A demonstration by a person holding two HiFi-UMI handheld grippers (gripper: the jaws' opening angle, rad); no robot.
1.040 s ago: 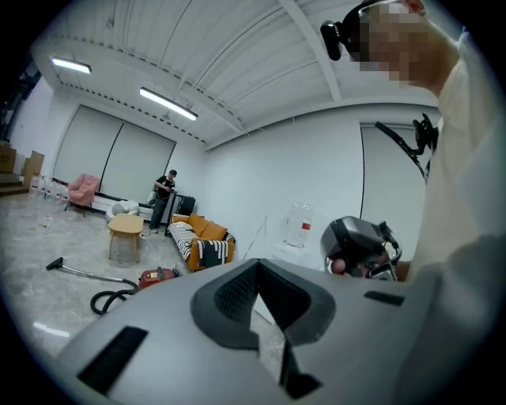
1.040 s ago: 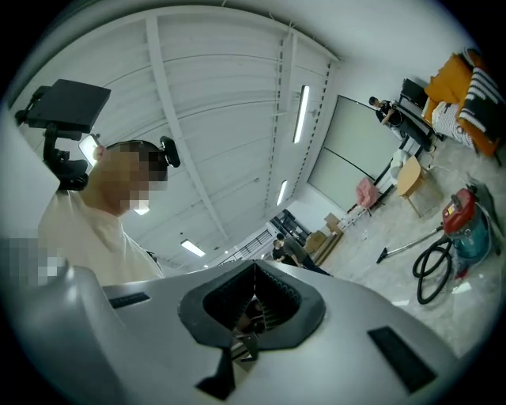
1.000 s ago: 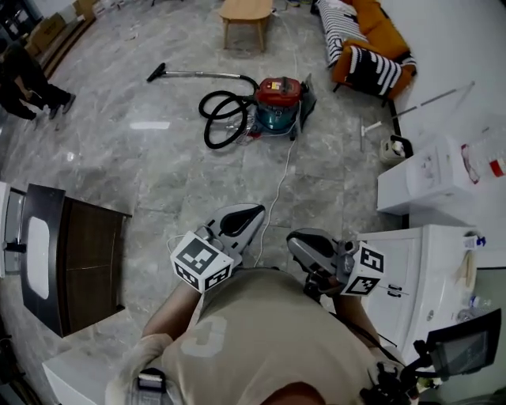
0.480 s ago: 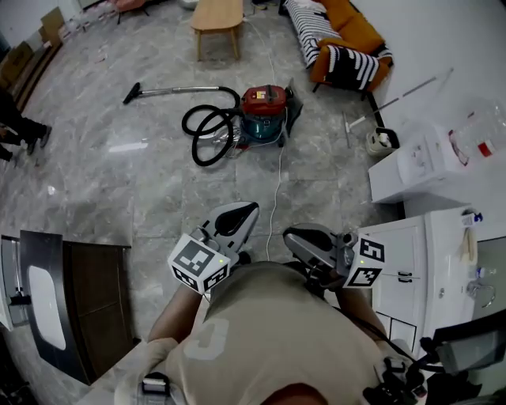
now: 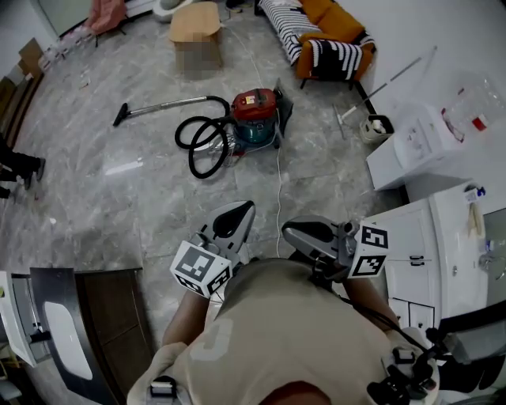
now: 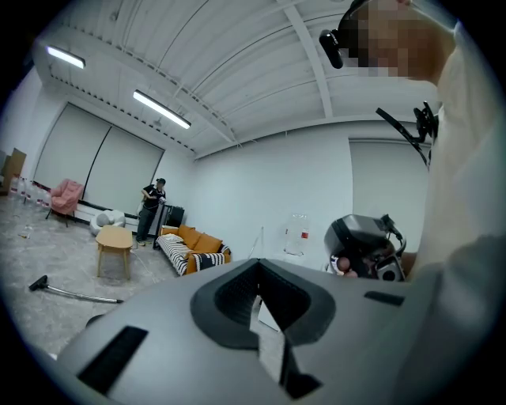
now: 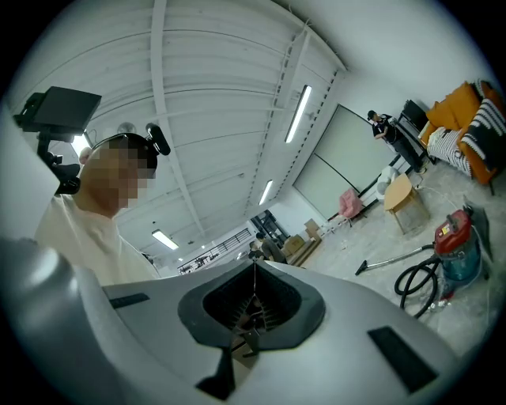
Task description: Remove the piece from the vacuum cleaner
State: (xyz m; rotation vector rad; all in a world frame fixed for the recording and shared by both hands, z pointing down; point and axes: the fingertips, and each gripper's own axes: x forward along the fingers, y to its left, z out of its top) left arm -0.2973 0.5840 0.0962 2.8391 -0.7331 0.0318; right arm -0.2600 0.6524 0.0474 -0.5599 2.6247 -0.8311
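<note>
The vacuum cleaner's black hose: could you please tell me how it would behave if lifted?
The hose lies in loose loops on the floor, so it is probably floppy and would sag. The metal wand at its end looks straight and stiff, so it may drag behind. The canister looks bulky, likely anchoring the other end.

A grey marble floor (image 5: pixel 118 206) fills the room. An orange sofa (image 5: pixel 341 32) with striped cushions stands along the far wall, with a small wooden table (image 5: pixel 196 20) near it and a pink chair (image 5: pixel 107 12) further left. A white cabinet (image 5: pixel 431 253) stands at the right and a dark cabinet (image 5: pixel 103 316) at the left. A person (image 6: pixel 150 207) stands near the sofa.
</note>
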